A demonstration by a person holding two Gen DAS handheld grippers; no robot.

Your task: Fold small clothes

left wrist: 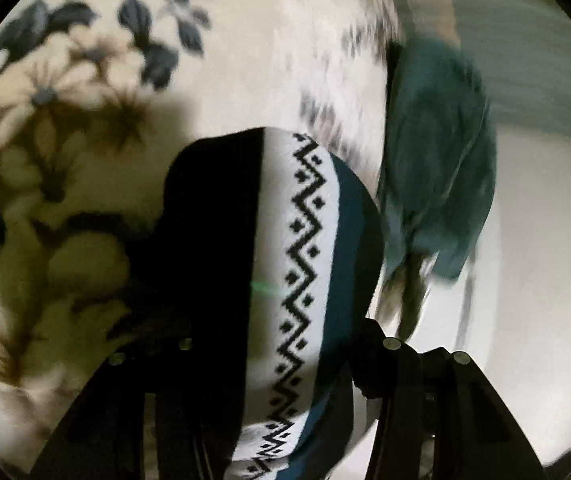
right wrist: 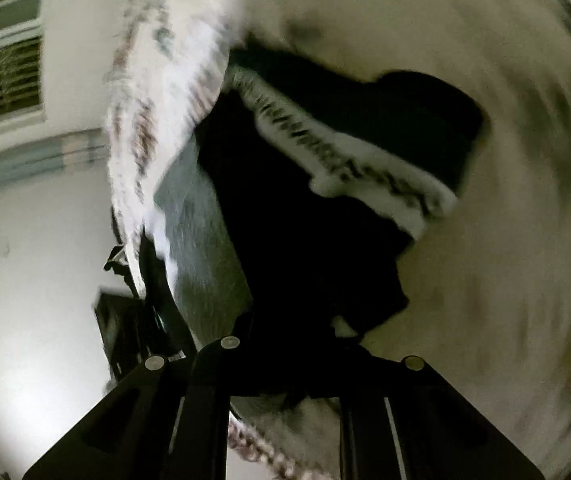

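Observation:
A small knitted garment (left wrist: 269,264), black with a white band of black zigzag and a teal stripe, hangs between the fingers of my left gripper (left wrist: 285,360), which is shut on it. It hangs over a floral bedspread (left wrist: 97,64). In the right wrist view the same garment (right wrist: 305,220) shows as a dark mass with its white patterned band, and my right gripper (right wrist: 289,364) is shut on its lower edge. The right wrist view is blurred by motion.
A teal cloth (left wrist: 437,152) hangs over the bed's right edge in the left wrist view. A pale floor (left wrist: 525,240) lies beyond it. The right wrist view shows a white wall (right wrist: 25,260), a slatted window (right wrist: 5,76) and a patterned sheet edge (right wrist: 153,80).

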